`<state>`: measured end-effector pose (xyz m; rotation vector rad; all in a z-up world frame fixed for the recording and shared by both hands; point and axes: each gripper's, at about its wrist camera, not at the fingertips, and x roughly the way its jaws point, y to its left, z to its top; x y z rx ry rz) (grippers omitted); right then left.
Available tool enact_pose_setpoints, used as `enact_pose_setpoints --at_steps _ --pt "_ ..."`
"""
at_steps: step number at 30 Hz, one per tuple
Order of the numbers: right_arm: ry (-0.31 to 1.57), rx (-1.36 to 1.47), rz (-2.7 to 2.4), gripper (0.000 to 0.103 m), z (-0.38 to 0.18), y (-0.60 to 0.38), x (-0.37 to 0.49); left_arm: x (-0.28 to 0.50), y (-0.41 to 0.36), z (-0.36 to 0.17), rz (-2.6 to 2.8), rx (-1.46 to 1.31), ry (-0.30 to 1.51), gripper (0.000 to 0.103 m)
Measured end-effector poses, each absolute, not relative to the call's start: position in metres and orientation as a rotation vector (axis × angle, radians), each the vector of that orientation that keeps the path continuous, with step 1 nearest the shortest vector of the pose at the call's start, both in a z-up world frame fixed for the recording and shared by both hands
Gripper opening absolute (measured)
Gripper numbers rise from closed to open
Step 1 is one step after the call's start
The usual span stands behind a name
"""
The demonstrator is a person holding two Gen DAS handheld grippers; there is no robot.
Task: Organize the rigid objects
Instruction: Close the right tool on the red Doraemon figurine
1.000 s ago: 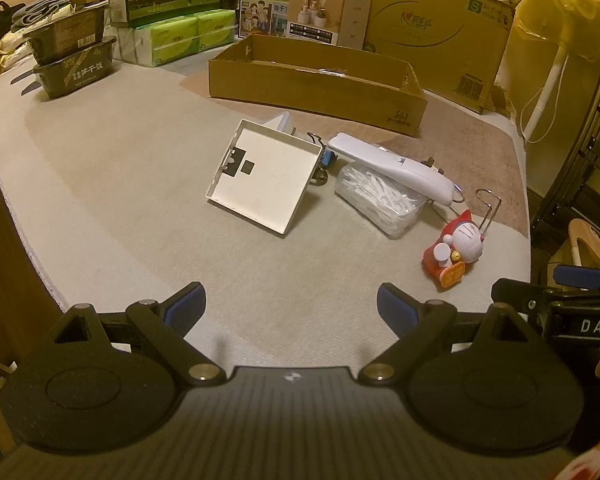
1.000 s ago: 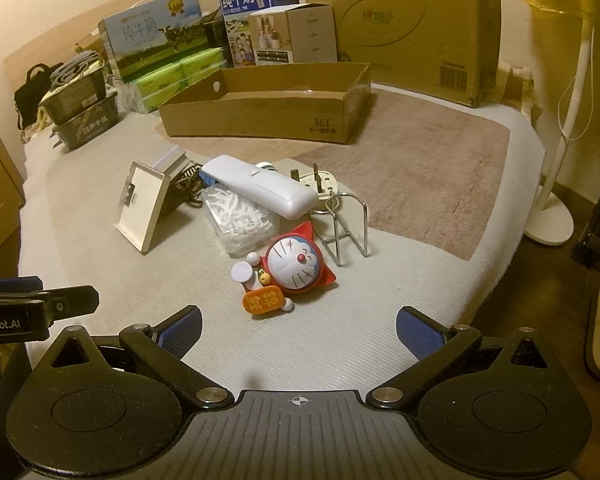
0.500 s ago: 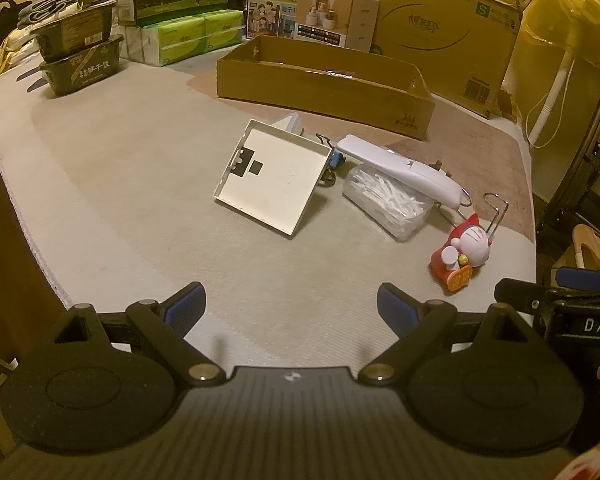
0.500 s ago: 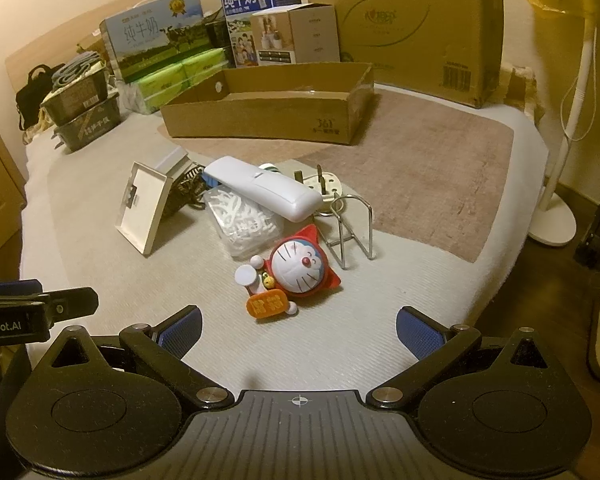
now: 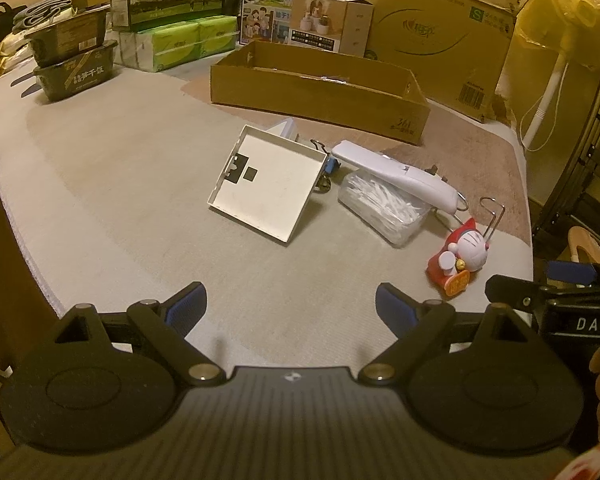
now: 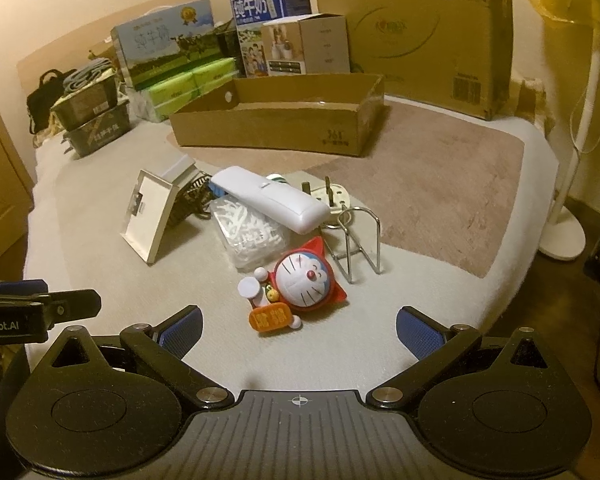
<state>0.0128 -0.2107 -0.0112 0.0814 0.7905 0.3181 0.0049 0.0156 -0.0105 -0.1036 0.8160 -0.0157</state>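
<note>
Red-and-white plastic cat figurine [image 6: 300,286] lies on its side on the grey mattress cover [image 5: 120,184], nearest of a small pile: clear box of white picks [image 6: 252,232] with a white handheld device [image 6: 268,198] resting on it, a wire stand [image 6: 360,240], a white plug [image 6: 332,196] and a tilted white tray [image 5: 266,184]. Behind them the shallow cardboard box [image 6: 276,120] looks like the drop spot. Nothing's been picked up yet, so this seems to be the approach step. Right gripper [image 6: 300,328] hovers just short of the figurine, jaws spread wide and empty; left gripper [image 5: 290,304] is also spread, holding nothing. Next move probably needs the right one to dip down and straddle the figurine's round head.
</note>
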Motion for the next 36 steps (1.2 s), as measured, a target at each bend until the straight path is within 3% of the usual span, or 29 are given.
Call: enact_pose_setpoints --at_steps 12,25,36 --pt "0.724 -0.017 0.411 0.102 -0.025 -0.208 0.024 0.022 0.012 -0.014 -0.034 -0.091 0.769 0.089" --pt "0.707 -0.214 0.514 0.082 -0.051 -0.182 0.043 0.040 0.026 -0.027 -0.035 -0.065 0.771 0.089" --pt "0.723 -0.252 0.497 0.078 -0.061 -0.174 0.056 0.048 0.034 -0.032 -0.042 -0.068 0.772 0.089"
